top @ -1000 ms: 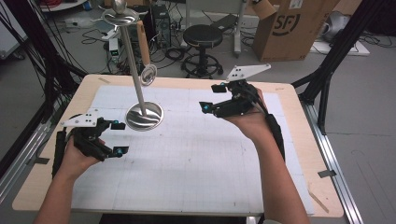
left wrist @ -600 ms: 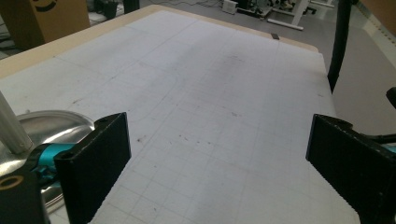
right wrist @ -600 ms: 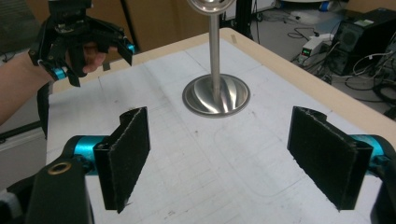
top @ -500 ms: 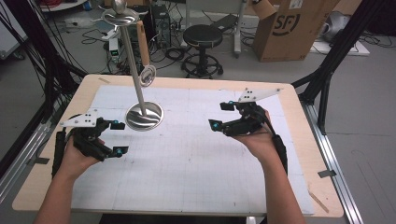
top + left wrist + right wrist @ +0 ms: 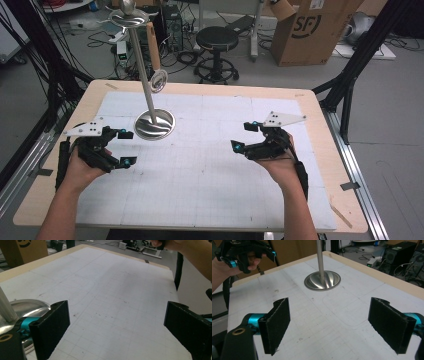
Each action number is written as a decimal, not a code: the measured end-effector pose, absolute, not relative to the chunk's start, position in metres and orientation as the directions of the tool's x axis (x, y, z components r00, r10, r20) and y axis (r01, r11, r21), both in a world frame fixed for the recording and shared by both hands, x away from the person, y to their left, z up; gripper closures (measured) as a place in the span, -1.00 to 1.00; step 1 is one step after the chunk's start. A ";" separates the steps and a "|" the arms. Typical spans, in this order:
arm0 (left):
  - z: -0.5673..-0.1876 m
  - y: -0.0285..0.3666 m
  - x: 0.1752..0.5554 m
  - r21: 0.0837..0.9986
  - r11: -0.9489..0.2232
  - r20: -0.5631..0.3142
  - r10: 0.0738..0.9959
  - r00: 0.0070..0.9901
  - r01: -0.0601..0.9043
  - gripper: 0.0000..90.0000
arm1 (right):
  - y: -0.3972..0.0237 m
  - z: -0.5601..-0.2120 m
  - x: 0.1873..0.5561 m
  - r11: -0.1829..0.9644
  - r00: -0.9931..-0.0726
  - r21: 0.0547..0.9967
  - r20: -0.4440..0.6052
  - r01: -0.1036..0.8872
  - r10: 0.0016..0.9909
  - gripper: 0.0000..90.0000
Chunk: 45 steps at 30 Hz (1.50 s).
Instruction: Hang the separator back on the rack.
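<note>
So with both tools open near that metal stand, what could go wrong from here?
The stand is a tall thin pole on a small round base, so it may tip if bumped or gripped high. The left tool sits right beside the base and could knock it. The right tool is open and farther off; a long reach risks a skewed grip.

In the high view the metal stand [image 5: 150, 90] has its top disc right at the 12 o'clock edge, so whatever sits above it is chopped off. The small ring [image 5: 159, 80] on the pole is too tiny to read. In the left tool view the stand's base [image 5: 30, 307] is half hidden behind the 9 o'clock pad, and the other hand [image 5: 180, 247] is cropped at 1 o'clock. In the right tool view the pole [image 5: 320, 257] runs off at 12.
</note>
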<state>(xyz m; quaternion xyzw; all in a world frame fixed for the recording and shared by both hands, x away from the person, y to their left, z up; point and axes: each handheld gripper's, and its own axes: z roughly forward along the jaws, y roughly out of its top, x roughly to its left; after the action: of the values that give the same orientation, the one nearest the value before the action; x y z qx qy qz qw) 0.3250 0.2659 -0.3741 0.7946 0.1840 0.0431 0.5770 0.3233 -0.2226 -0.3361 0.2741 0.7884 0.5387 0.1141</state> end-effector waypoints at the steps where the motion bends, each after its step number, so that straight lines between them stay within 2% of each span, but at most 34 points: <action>1: -0.374 0.266 0.325 0.932 -0.268 -0.143 0.344 0.928 0.243 -0.84 | -0.223 -0.339 0.322 0.264 -0.823 0.914 0.116 0.307 0.556 -0.63; 19: -0.376 0.265 0.326 0.931 -0.273 -0.142 0.344 0.928 0.243 -0.84 | -0.228 -0.370 0.310 0.274 -0.817 0.901 0.133 0.335 0.561 -0.68; 45: -0.378 0.262 0.327 0.926 -0.283 -0.142 0.350 0.926 0.249 -0.84 | -0.226 -0.377 0.309 0.302 -0.819 0.886 0.134 0.351 0.558 -0.72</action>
<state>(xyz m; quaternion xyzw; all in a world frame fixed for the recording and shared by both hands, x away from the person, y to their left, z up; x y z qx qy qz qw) 0.3266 0.2621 -0.3782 0.7998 0.1873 0.0446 0.5686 0.3085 -0.2257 -0.3769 0.2841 0.8007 0.5178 0.0999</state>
